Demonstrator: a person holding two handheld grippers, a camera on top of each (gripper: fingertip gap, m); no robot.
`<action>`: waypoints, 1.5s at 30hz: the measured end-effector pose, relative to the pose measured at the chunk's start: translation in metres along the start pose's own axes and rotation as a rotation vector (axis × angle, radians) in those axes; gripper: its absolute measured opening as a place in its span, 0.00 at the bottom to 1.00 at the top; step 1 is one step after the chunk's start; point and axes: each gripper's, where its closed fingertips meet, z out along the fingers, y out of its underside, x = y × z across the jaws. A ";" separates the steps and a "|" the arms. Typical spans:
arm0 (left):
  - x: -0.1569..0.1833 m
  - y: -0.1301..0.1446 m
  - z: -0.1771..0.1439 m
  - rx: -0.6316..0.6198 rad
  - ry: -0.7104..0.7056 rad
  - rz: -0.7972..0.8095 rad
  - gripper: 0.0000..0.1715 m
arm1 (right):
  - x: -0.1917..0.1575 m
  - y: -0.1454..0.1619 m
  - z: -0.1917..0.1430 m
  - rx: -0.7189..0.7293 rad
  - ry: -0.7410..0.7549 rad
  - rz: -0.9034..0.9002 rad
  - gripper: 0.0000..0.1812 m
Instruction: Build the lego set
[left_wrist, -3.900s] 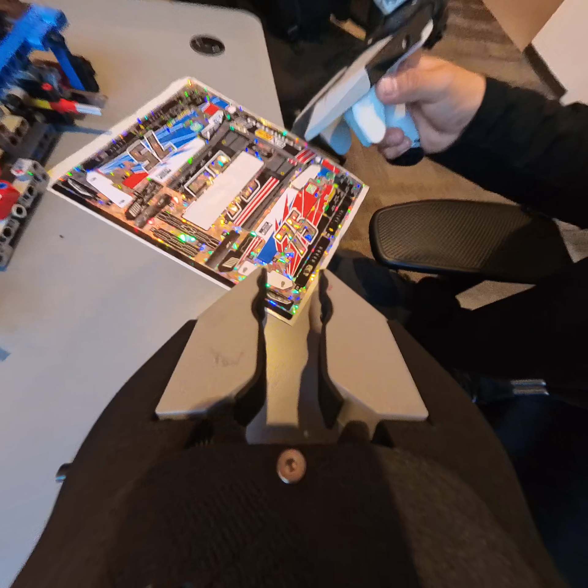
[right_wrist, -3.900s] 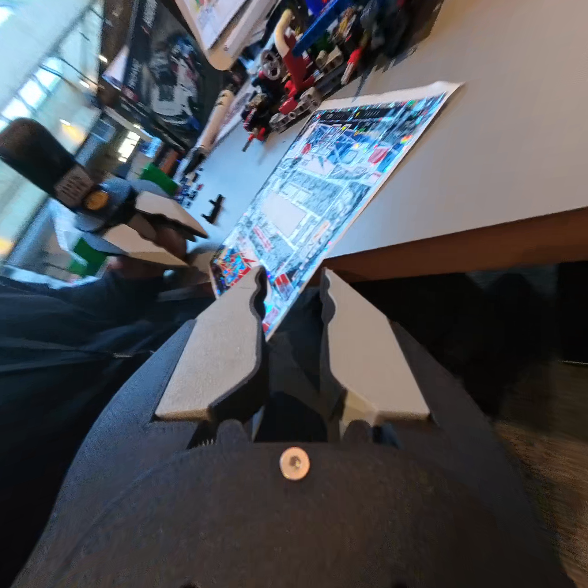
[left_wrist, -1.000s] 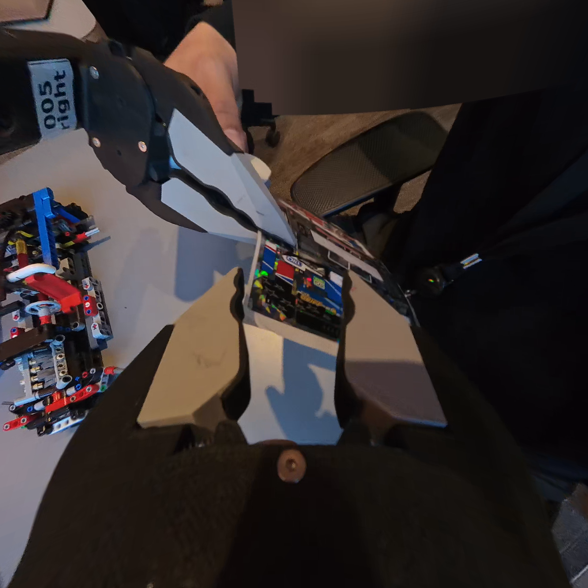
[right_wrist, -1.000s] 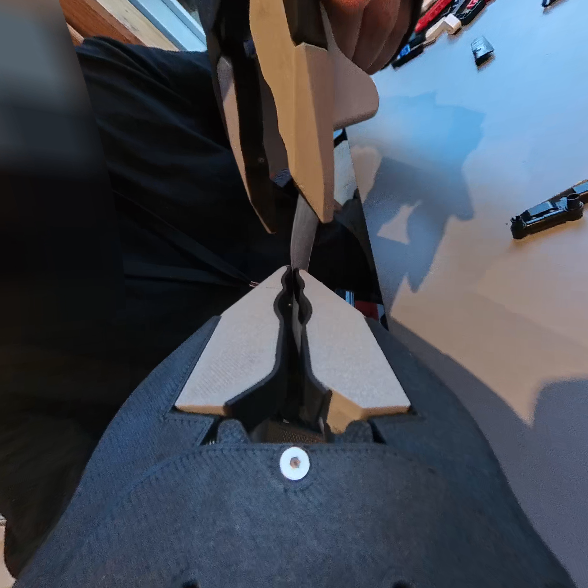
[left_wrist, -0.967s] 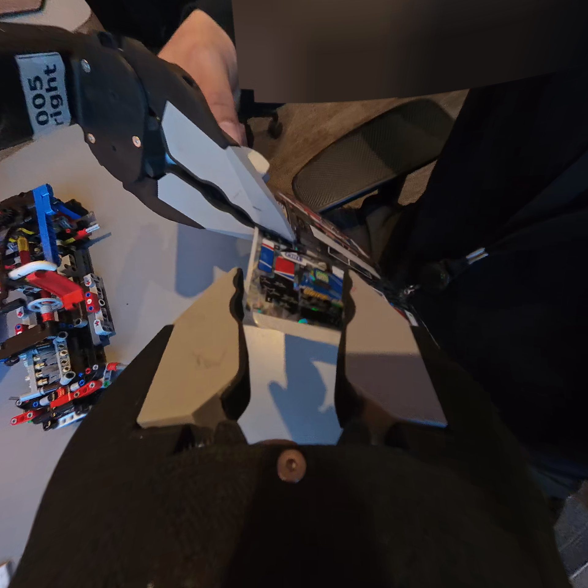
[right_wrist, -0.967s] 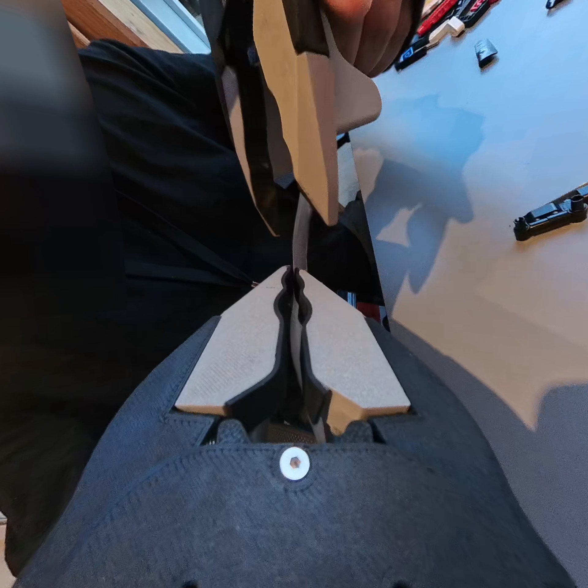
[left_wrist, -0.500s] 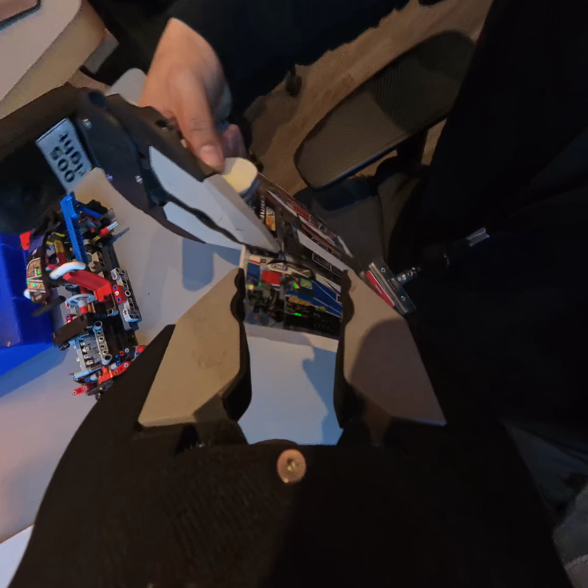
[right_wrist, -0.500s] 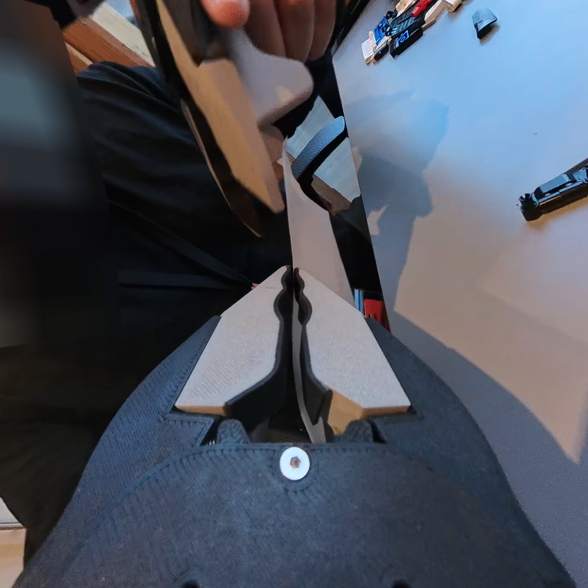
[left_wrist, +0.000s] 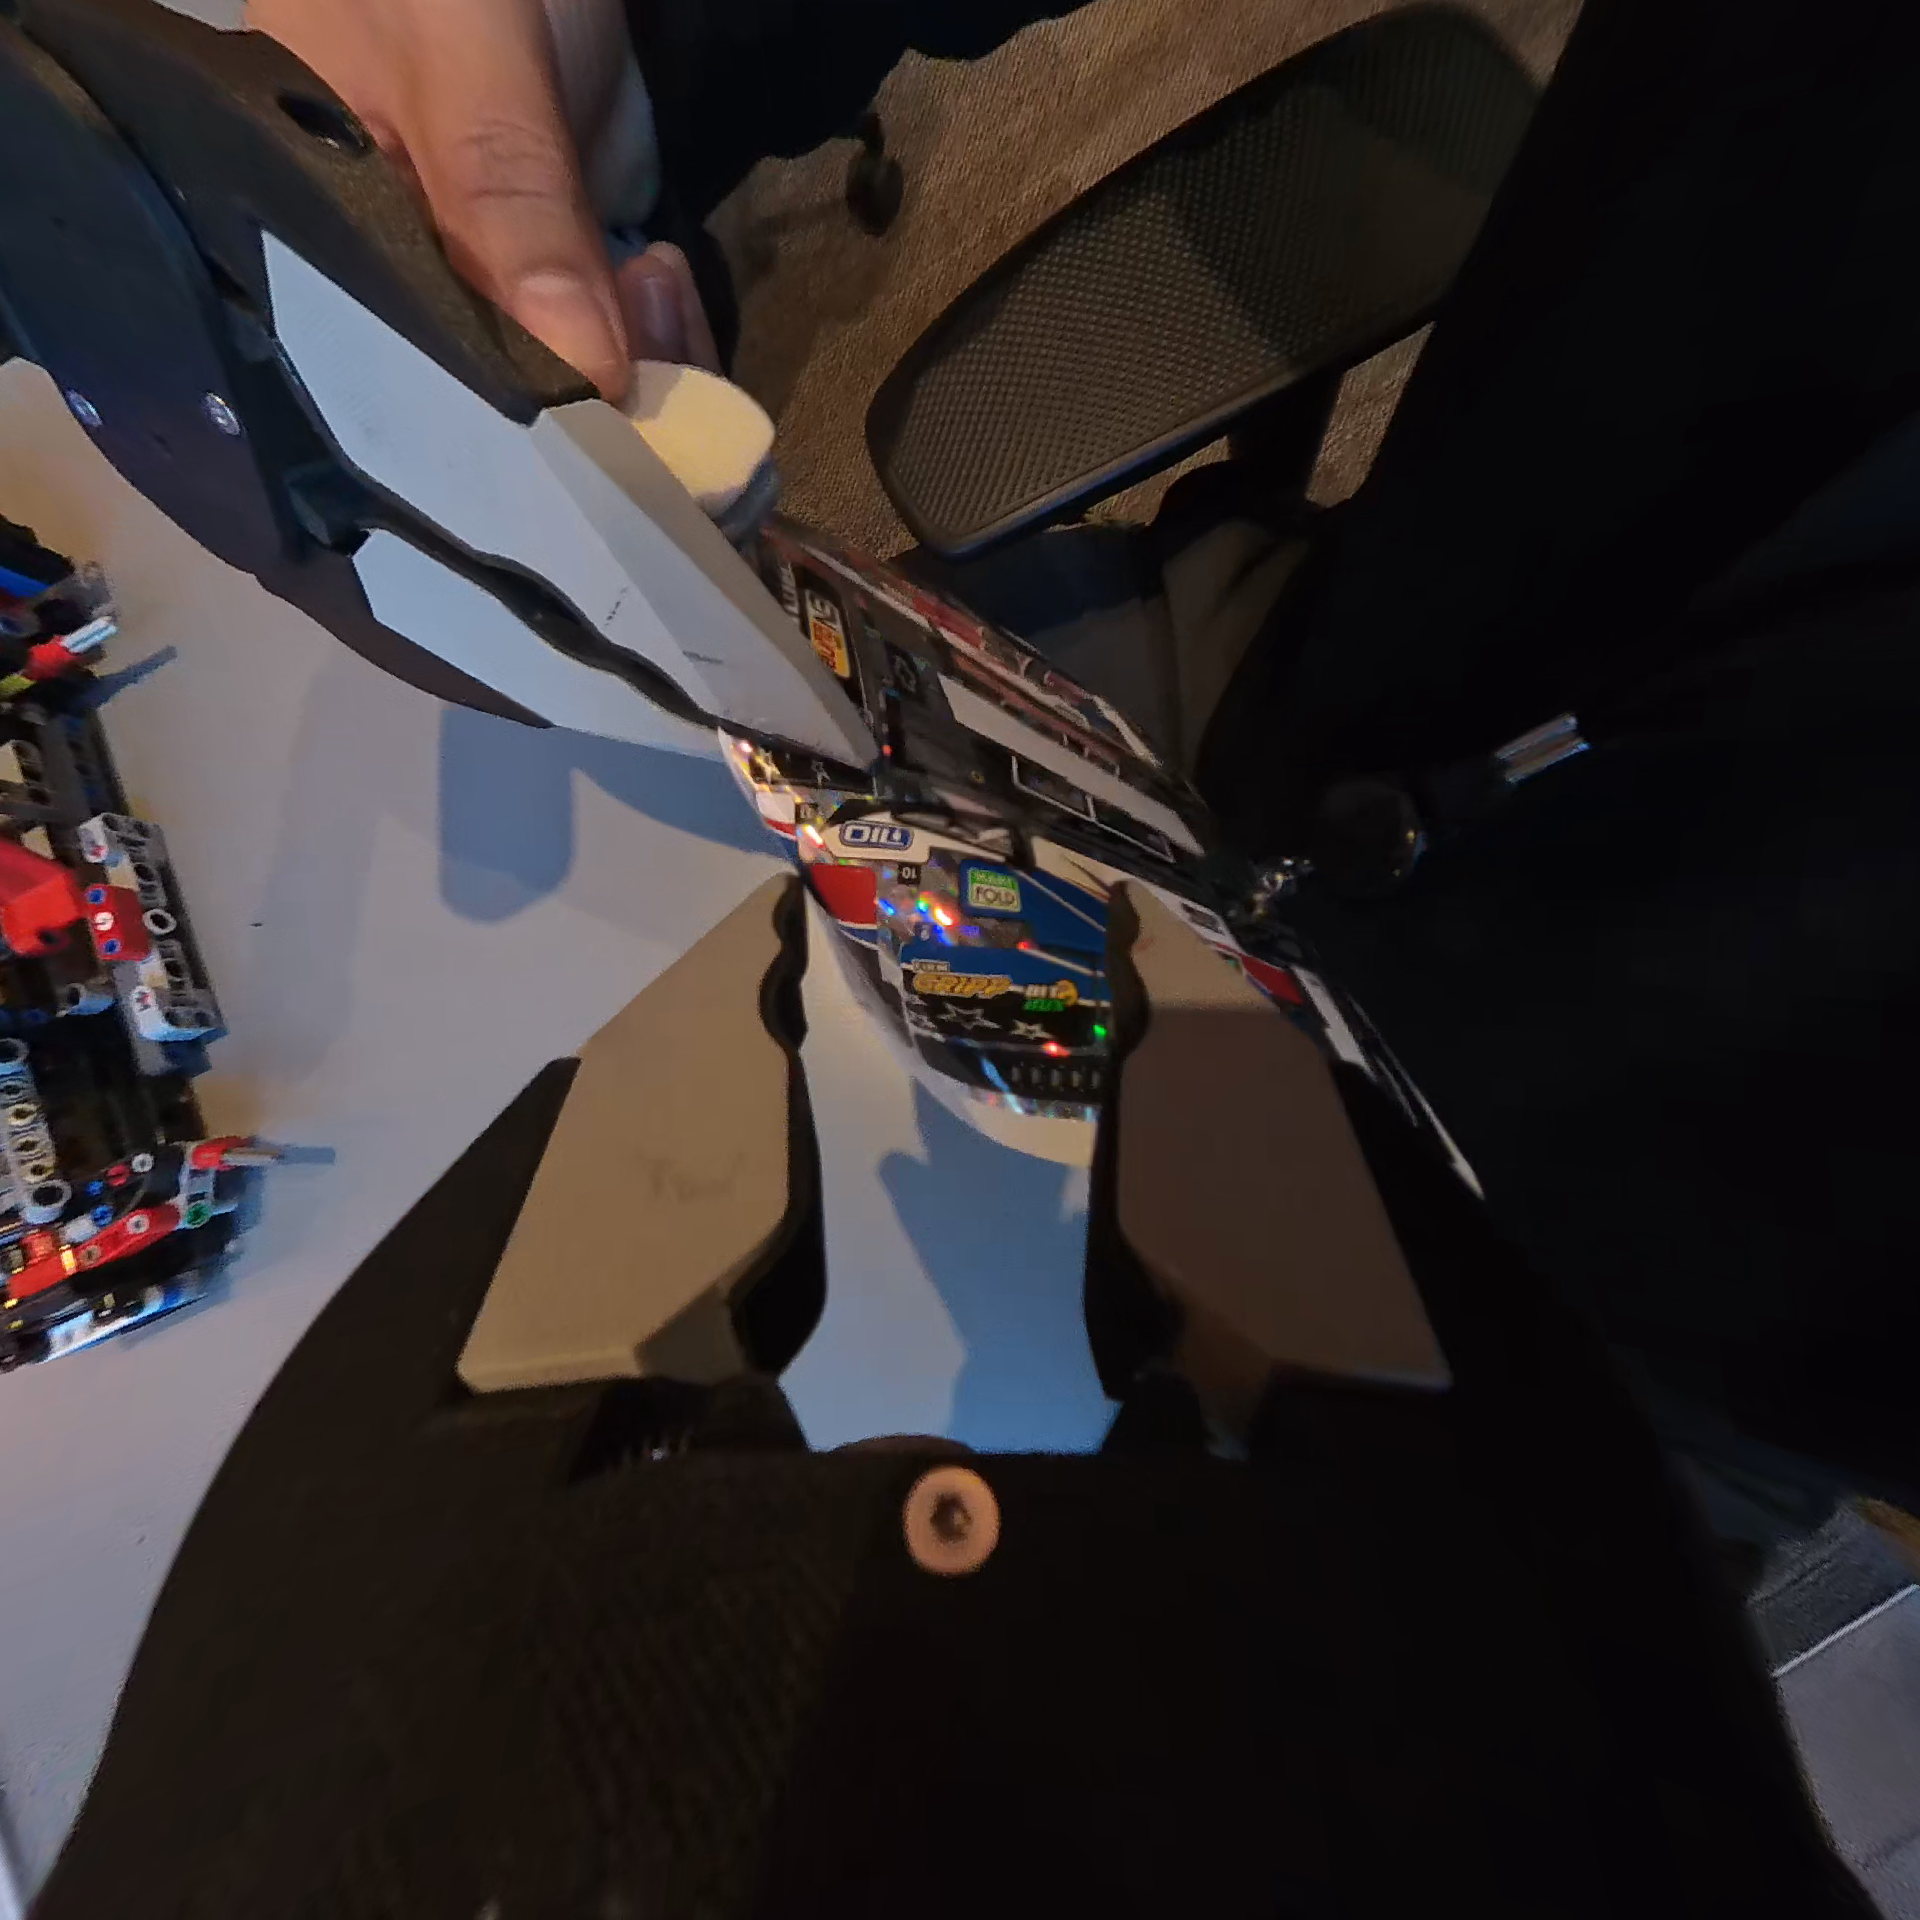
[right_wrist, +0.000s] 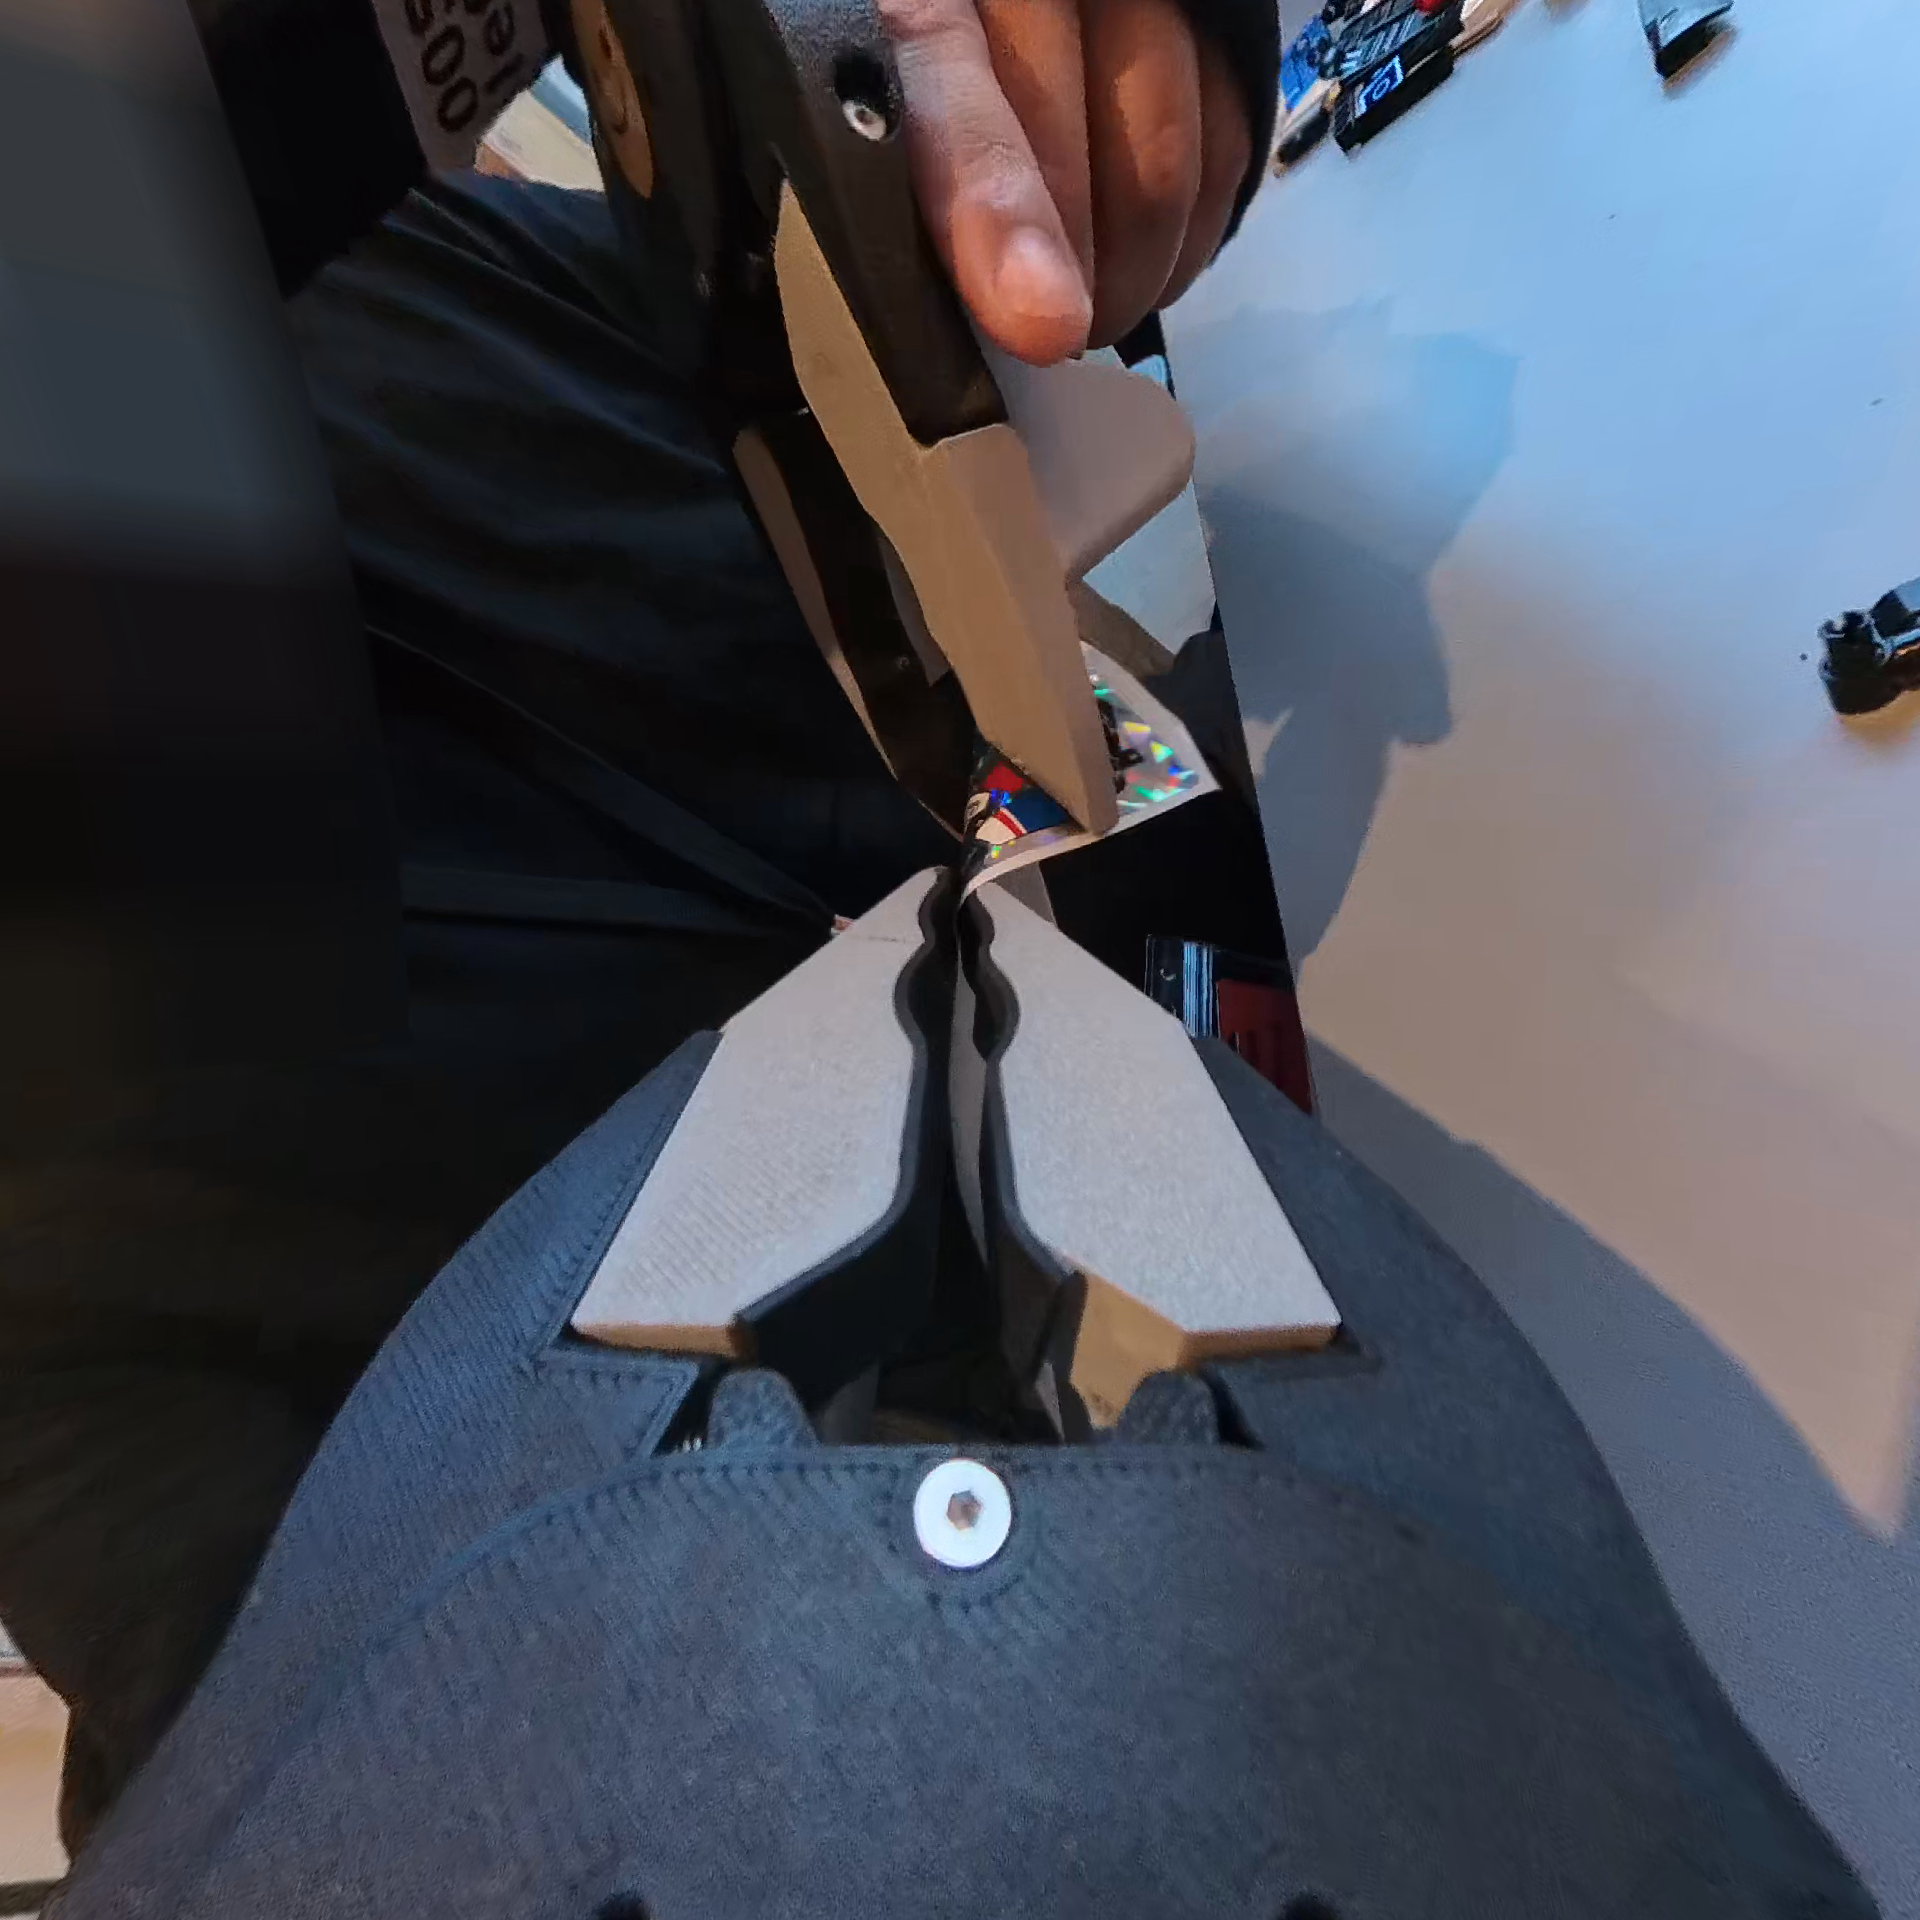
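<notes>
sticker sheet (left_wrist: 977, 966): holographic, blue/red/black | table (left_wrist: 364, 831): white | gripper (right_wrist: 961, 894) fingers: beige

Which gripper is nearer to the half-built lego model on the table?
Left, probably. The left gripper hangs open beside the lego model; the right gripper, shut on the sticker sheet, sits past the table edge.

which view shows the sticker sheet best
The left wrist view: the sticker sheet faces the camera, printed side lit, curling between the open left tool fingers. The right wrist view shows it nearly edge-on, a thin strip pinched in the shut right tool, with one glittery corner.
</notes>
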 end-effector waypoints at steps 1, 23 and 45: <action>0.001 -0.001 0.000 0.010 0.008 -0.008 0.30 | 0.000 0.001 0.001 -0.003 -0.003 -0.002 0.00; 0.012 -0.003 0.022 0.237 0.336 -0.481 0.00 | 0.002 0.003 -0.019 0.069 0.545 -0.382 0.09; 0.025 0.004 0.030 0.301 0.546 -0.685 0.00 | 0.026 0.037 0.025 -0.162 0.702 -0.509 0.07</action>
